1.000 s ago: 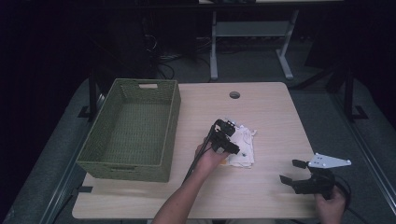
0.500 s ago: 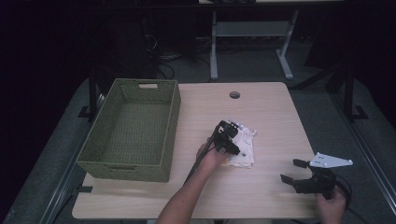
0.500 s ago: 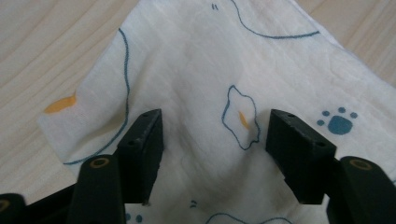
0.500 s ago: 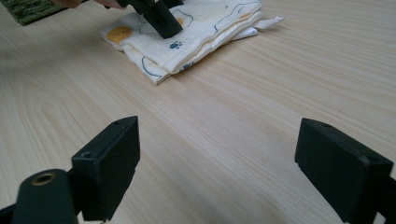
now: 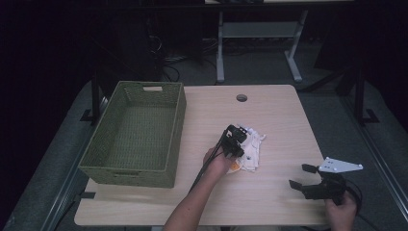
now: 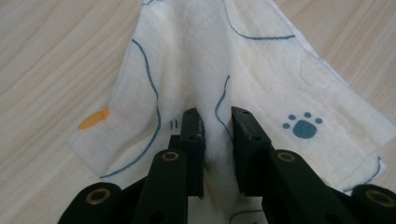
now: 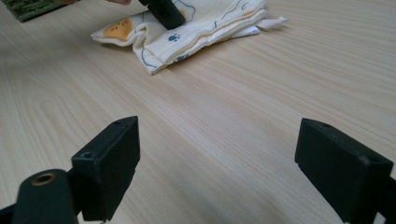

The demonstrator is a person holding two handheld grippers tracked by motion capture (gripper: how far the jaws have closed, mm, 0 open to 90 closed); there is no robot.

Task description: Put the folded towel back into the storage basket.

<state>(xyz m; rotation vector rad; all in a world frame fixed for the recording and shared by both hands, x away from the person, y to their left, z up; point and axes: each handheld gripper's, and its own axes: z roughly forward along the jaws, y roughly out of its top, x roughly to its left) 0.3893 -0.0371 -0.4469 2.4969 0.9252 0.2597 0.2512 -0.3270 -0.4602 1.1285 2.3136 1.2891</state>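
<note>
Cream cotton cloth with blue line drawings, a blue paw print and an orange patch point(image 5: 250, 149) lies crumpled near the middle of the pale wooden table point(image 5: 274, 110), and that is where I see my left gripper point(image 5: 234, 141) from the high view, set down on the cloth's left part with my left hand point(image 5: 217, 162) behind it. A green woven rectangular basket point(image 5: 137, 132) stands on the table's left side, well apart from the cloth. My right gripper point(image 5: 304, 177) sits low near the table's front right edge, away from the cloth, held by my right hand point(image 5: 340, 211); its grey three-cornered plate shows on top. A small round hole point(image 5: 241, 97) marks the tabletop near its far edge.

From the left gripper view, the black jaws stand close together with a raised fold of the cloth point(image 6: 233, 70) pinched between them, the left gripper point(image 6: 217, 135) gripping that ridge. The cloth spreads out on the wood to both sides, the paw print to the right of the jaws and the orange patch to the left.

From the right gripper view, the right gripper point(image 7: 217, 154) has its two black jaws spread wide with nothing but bare wood between them. Farther off, the cloth point(image 7: 196, 28) lies bunched on the table, with the left gripper point(image 7: 163, 11) pressed down on it.
</note>
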